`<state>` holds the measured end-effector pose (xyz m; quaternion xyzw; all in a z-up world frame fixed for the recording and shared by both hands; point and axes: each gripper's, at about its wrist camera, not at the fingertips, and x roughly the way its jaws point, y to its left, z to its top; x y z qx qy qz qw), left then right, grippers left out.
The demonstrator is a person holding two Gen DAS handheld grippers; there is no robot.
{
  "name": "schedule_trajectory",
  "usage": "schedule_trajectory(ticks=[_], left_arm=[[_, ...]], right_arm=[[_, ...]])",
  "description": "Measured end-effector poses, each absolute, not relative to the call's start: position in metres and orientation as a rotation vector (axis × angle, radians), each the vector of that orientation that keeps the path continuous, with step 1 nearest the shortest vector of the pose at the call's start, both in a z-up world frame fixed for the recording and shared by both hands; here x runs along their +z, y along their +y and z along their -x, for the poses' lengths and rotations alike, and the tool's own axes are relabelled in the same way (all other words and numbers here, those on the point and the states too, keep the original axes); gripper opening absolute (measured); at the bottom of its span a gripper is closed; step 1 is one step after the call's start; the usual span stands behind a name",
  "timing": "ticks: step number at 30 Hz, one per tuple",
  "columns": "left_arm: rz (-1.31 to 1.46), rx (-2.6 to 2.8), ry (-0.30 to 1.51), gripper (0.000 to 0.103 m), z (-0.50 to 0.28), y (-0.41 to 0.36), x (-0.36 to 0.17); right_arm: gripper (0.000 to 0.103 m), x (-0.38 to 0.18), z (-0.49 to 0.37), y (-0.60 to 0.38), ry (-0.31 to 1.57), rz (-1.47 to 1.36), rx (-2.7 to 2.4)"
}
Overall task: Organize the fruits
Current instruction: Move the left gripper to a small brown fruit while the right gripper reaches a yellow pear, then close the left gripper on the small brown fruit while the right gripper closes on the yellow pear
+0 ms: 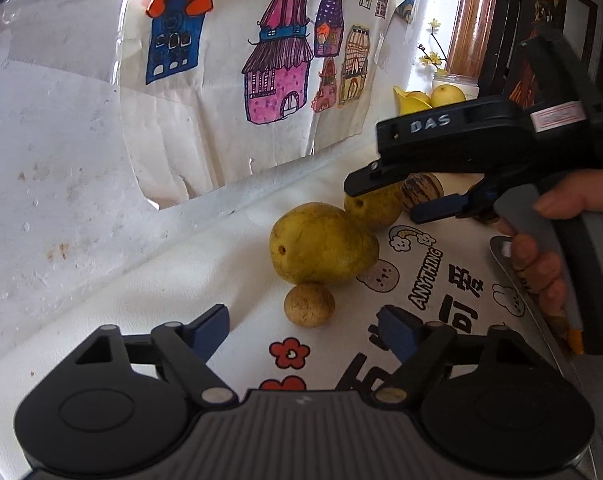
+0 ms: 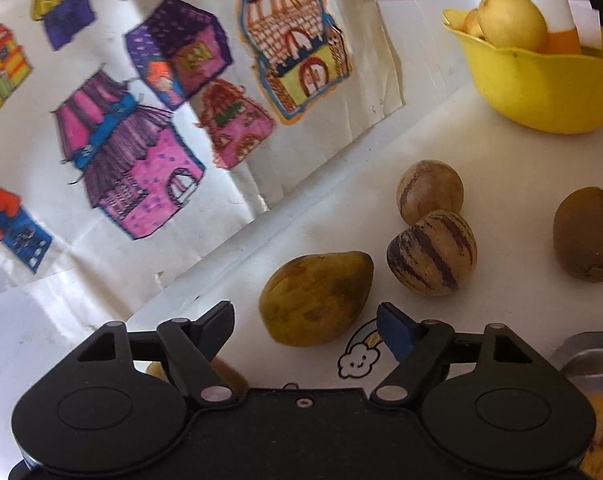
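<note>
Both claws, left claw (image 1: 303, 330) and right claw (image 2: 305, 326), are hovering released over the counter (image 1: 141, 300), grasping nothing; a mango (image 2: 315, 300) is lying near the wall edge.

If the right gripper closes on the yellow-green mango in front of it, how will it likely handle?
The mango looks smooth and rounded, so it may slip or roll toward the striped fruit. Its dark blotches suggest softness, so it may bruise.

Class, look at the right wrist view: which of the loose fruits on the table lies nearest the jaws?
The yellow-green mango, lying just ahead of the open jaws. The two striped round fruits and the brown kiwi lie farther off.
</note>
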<state>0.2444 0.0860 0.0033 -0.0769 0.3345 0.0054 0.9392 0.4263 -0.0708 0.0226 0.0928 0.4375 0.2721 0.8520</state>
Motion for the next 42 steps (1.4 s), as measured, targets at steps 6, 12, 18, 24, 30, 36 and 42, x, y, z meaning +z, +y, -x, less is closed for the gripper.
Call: schedule_trajectory(ticks=[6,12,18,24,30,36,42], left_arm=[[0.165,0.014,0.675,0.068,-0.248,0.085,0.003],[0.200,0.012,0.669,0.052,-0.249,0.087,0.002],[0.206,0.016,0.667,0.037,-0.251,0.087,0.001],[0.257,0.032,0.666,0.032,-0.250,0.091,0.001],[0.260,0.034,0.668,0.031,-0.247,0.092,0.001],[0.270,0.040,0.679,0.031,-0.242,0.092,0.003],[0.268,0.045,0.677,0.031,-0.232,0.089,0.007]], right_arm=[[0.071,0.014,-0.432,-0.068,0.927,-0.202,0.573],[0.070,0.014,-0.433,-0.064,0.906,-0.171,0.581],[0.064,0.015,-0.429,-0.064,0.885,-0.155,0.573],[0.063,0.014,-0.428,-0.066,0.885,-0.169,0.572],[0.063,0.016,-0.423,-0.074,0.889,-0.201,0.577],[0.063,0.017,-0.412,-0.083,0.893,-0.210,0.595],[0.063,0.017,-0.394,-0.094,0.904,-0.240,0.612]])
